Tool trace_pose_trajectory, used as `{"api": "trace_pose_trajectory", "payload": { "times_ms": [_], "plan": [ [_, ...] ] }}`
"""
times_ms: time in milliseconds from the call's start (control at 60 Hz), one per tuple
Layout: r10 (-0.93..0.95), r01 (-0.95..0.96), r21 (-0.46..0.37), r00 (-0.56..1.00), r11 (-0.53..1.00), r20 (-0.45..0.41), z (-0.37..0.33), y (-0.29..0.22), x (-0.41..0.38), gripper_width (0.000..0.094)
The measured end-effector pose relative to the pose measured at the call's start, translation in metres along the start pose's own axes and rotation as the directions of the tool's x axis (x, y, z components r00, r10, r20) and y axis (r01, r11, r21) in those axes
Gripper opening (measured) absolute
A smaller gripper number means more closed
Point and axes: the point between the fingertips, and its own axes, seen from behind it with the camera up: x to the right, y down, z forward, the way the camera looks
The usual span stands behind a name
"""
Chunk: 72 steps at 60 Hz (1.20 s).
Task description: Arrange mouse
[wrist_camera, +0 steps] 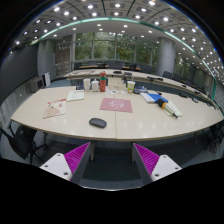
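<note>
Your hand-held gripper (110, 160) hangs level above the near edge of the tabletop (150, 122), fingers apart, nothing between them. The mouse (97, 123) sits on the tabletop at 11 o'clock, just beyond the fingers. A pink mat (116, 104) lies at 12 o'clock past it. Bottles (95, 86) stand farther back; contents unreadable.

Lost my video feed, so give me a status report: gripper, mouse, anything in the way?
Gripper open, empty. Mouse on table, well beyond the fingers, untouched. Nothing between fingers and mouse.
</note>
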Motion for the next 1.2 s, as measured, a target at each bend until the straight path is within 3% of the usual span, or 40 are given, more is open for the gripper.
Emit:
{"api": "trace_pose_trajectory", "payload": {
  "times_ms": [100, 200, 533, 700, 817, 1200],
  "plan": [
    [0.001, -0.001, -0.024, 1.000, 1.000, 0.000, 0.014, 0.005, -0.004, 0.0862],
    [0.000, 0.000, -0.028, 1.000, 1.000, -0.002, 0.093, 0.001, -0.027, 0.0861],
    [0.003, -0.003, -0.016, 1.000, 1.000, -0.031, 0.238, -0.001, -0.057, 0.0859],
    [-0.007, 0.004, -0.048, 0.998, 0.999, -0.061, 0.302, -0.001, -0.058, 0.0856],
    [-0.020, 0.015, -0.074, 0.997, 0.997, -0.074, 0.331, -0.001, -0.058, 0.0857],
    [-0.045, 0.045, -0.079, 0.999, 0.996, -0.006, 0.393, -0.043, -0.062, 0.0852]
  ]
}}
